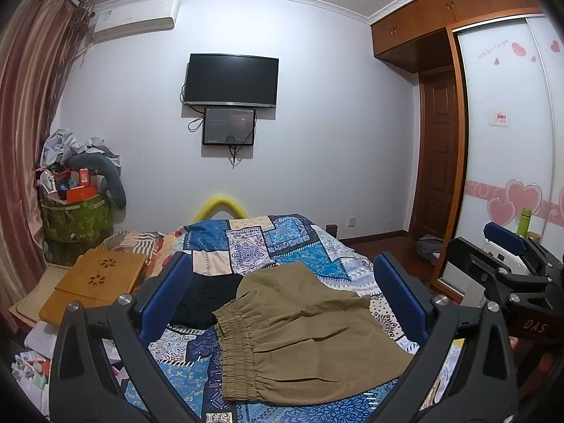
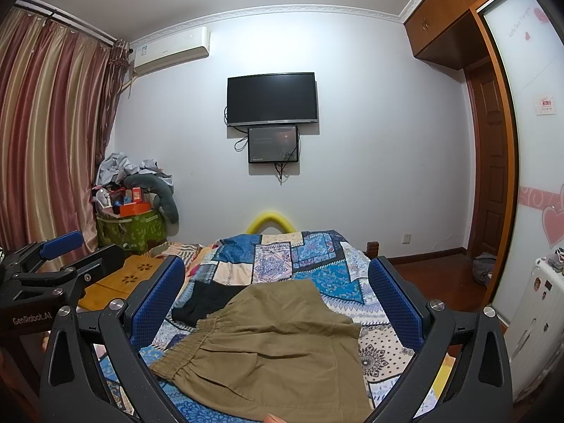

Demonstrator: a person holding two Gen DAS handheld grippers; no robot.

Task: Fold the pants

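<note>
Olive-brown pants [image 1: 310, 335] lie folded flat on the patchwork bed cover [image 1: 246, 243], elastic waistband towards the left. They also show in the right wrist view [image 2: 275, 345]. My left gripper [image 1: 282, 282] is open and empty, held above the pants. My right gripper [image 2: 278, 285] is open and empty too, above the pants. The right gripper shows at the right edge of the left wrist view [image 1: 511, 268]. The left gripper shows at the left edge of the right wrist view [image 2: 53, 264].
A black garment [image 1: 208, 299] lies on the bed beside the pants. A wooden lap tray [image 1: 95, 278] sits at the bed's left. A full green hamper [image 1: 74, 218] stands by the curtain. A wardrobe [image 1: 507, 141] stands to the right.
</note>
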